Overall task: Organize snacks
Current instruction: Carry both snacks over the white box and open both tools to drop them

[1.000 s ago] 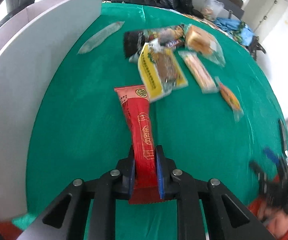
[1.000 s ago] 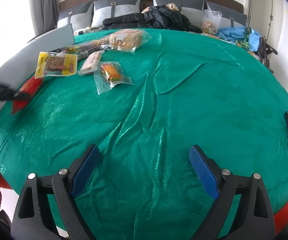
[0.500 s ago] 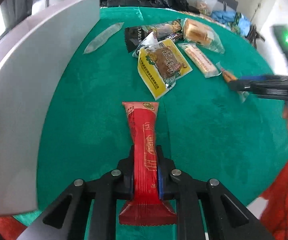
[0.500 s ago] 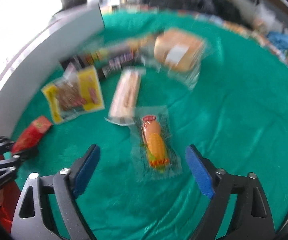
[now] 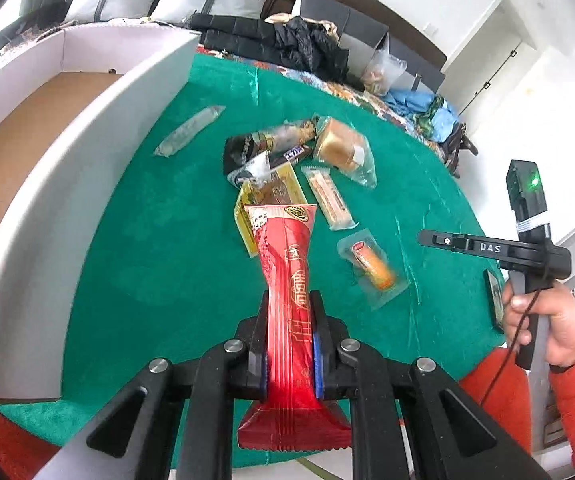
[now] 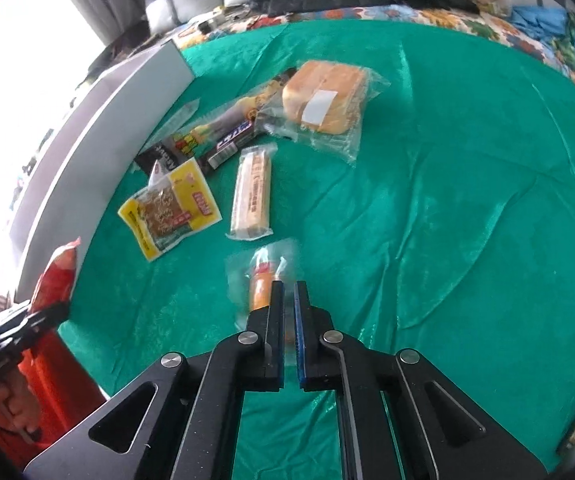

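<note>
On my far left sits the open cardboard box (image 5: 47,168), its white wall running along the edge of the green cloth (image 5: 159,248) that covers the counter. My left gripper (image 5: 290,336) has its fingers clamped on a long red snack packet (image 5: 287,280), which sticks out forward above the cloth, clear of it. Beyond its tip lies the loose pile: a yellow packet (image 6: 169,208), dark candy bars (image 6: 223,140), a pale wafer bar (image 6: 252,192) and a wrapped bread bun (image 6: 323,96). A clear slim packet (image 5: 189,130) lies apart, near the box wall. Further right, my right gripper (image 6: 288,292) has its 2 fingers drawn almost together, with the corner of a clear bag holding an orange sausage snack (image 6: 261,280) pinched between them; that bag is blurred.
</note>
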Available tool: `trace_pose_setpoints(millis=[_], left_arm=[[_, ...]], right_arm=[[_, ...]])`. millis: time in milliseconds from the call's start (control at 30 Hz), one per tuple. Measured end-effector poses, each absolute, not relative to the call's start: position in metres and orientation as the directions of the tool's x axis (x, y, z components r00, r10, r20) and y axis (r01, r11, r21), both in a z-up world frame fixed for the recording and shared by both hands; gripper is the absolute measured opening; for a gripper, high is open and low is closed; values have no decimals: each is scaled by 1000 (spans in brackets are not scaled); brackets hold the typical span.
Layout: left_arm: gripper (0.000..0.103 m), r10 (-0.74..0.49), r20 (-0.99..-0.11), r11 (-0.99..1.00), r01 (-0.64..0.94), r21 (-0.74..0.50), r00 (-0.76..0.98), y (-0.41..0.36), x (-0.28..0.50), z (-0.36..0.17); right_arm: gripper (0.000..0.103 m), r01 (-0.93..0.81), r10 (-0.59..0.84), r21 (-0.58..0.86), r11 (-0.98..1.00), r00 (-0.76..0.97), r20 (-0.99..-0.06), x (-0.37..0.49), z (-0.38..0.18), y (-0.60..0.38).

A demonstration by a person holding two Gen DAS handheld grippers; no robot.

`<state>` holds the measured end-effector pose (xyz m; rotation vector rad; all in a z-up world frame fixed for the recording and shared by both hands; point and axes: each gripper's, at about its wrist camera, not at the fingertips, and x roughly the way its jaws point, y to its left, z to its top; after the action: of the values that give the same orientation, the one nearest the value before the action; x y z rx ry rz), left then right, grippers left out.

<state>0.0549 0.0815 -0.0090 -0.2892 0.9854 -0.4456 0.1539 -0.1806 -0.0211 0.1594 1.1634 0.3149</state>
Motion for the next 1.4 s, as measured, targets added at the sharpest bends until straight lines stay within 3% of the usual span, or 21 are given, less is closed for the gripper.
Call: trace_pose_setpoints(millis=[33, 100, 133, 167, 200, 333, 367, 400, 467, 500, 633, 800, 933, 1000, 1033, 1067, 1100, 1133, 1300, 1400], left_arm=[[14, -479, -735, 877, 227, -423, 480, 84, 54, -8], [14, -467, -740, 884, 220, -413, 484, 87, 51, -10], [14, -466, -743, 884, 215, -415, 481, 89, 51, -13], [14, -468, -745, 883, 209, -421, 476, 90, 51, -16], [14, -470, -746, 882, 206, -425, 472, 90, 52, -19], [14, -467, -749, 883, 216, -416, 469, 84, 50, -19], [14, -467, -749, 884, 217, -415, 470, 84, 50, -18], [14, -468, -747, 883, 218, -416, 473, 85, 48, -16], [14, -471, -739, 881, 217, -420, 481, 90, 45, -12], [14, -472, -735, 880, 213, -424, 487, 94, 44, -10], [14, -499, -705, 860, 184, -477, 504, 112, 43, 2], [14, -477, -643, 853, 139, -503, 599, 162, 53, 45], [14, -317, -667, 906, 6, -424, 674, 228, 72, 71], [18, -240, -698, 922, -66, -380, 674, 257, 83, 71], [29, -193, -723, 932, -107, -347, 663, 269, 88, 69], [55, -125, -757, 942, -164, -294, 641, 284, 95, 63], [69, -82, -772, 945, -196, -261, 630, 293, 97, 58], [80, -47, -777, 946, -221, -235, 628, 300, 96, 55], [79, 37, -744, 935, -287, -210, 667, 308, 67, 38], [80, 13, -657, 931, -249, -268, 754, 292, 61, 41]], right_arm=[[5, -156, 314, 275, 949, 364, -877, 155, -18, -180], [16, -177, 230, 174, 969, 377, -897, 159, -12, -174], [30, -195, 208, 142, 971, 382, -900, 161, -11, -169], [72, -213, 223, 153, 965, 361, -906, 160, -15, -164], [78, -224, 242, 172, 959, 336, -910, 158, -20, -159], [77, -229, 225, 159, 960, 296, -928, 156, -49, -137], [71, -228, 223, 161, 960, 279, -934, 158, -59, -130], [47, -243, 203, 138, 960, 264, -943, 158, -66, -122], [38, -287, 98, 8, 958, 303, -948, 154, -65, -110], [28, -279, 120, 39, 960, 282, -952, 154, -64, -113], [28, -133, 281, 253, 958, 266, -922, 152, -45, -153], [28, -130, 510, 497, 858, 326, -796, 148, 18, -150], [29, -336, 672, 584, 739, 313, -671, 157, 98, -57], [35, -413, 727, 604, 682, 289, -623, 165, 126, -2], [40, -444, 747, 608, 659, 286, -600, 172, 140, 30], [51, -460, 749, 599, 655, 295, -593, 172, 147, 45], [71, -474, 746, 584, 659, 309, -590, 174, 153, 62], [75, -478, 735, 568, 671, 325, -595, 179, 159, 76], [77, -445, 664, 494, 747, 460, -590, 169, 156, 53], [78, -413, 499, 301, 860, 553, -667, 160, 111, 5]])
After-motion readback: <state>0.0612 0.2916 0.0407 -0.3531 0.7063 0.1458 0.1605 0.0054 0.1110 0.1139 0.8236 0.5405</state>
